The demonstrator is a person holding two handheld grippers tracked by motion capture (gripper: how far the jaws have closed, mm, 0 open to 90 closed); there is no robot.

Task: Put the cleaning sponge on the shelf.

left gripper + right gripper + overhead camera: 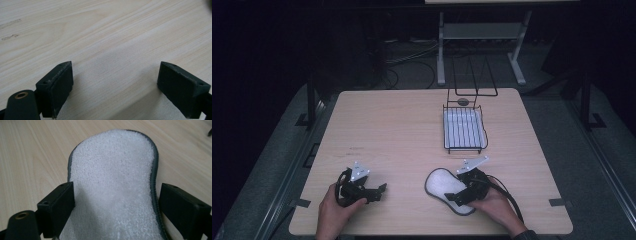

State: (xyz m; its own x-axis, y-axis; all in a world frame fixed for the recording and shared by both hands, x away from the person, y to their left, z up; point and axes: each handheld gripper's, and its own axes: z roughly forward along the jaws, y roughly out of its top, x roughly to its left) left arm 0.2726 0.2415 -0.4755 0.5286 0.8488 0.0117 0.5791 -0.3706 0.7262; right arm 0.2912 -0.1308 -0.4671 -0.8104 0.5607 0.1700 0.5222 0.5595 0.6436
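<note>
Near edge of the table (402, 130): two hands come in from the bottom of the high view, each holding a gripper; left gripper (379, 191) sits low near the front-left, jaws pointing right, spread wide with nothing between them; left gripper view confirms, bare wood between the two black pads (56, 87), left gripper (113, 87) released.

Right gripper (457, 196) at front-right, pointing left and toward the pad (446, 187); jaws wide apart, straddling the near end of the pad; in the right gripper view the pad (112, 182) lies flat on the wood, white fuzzy top, dark grey stitched rim, rounded far end; right gripper (116, 207) has one jaw over the pad's left edge and the other just outside its right rim; no squeeze visible, not clamped; whether the jaws touch the pad, cannot tell.

Pad lies front-centre-right of the table, long axis slanted, near end under the right gripper.

Farther back: wire tray (464, 131) with a white liner, right of centre, well apart from the pad; behind it a thin wire stand (474, 80) at the far edge; beyond, dark floor and a grey frame (482, 40).
</note>
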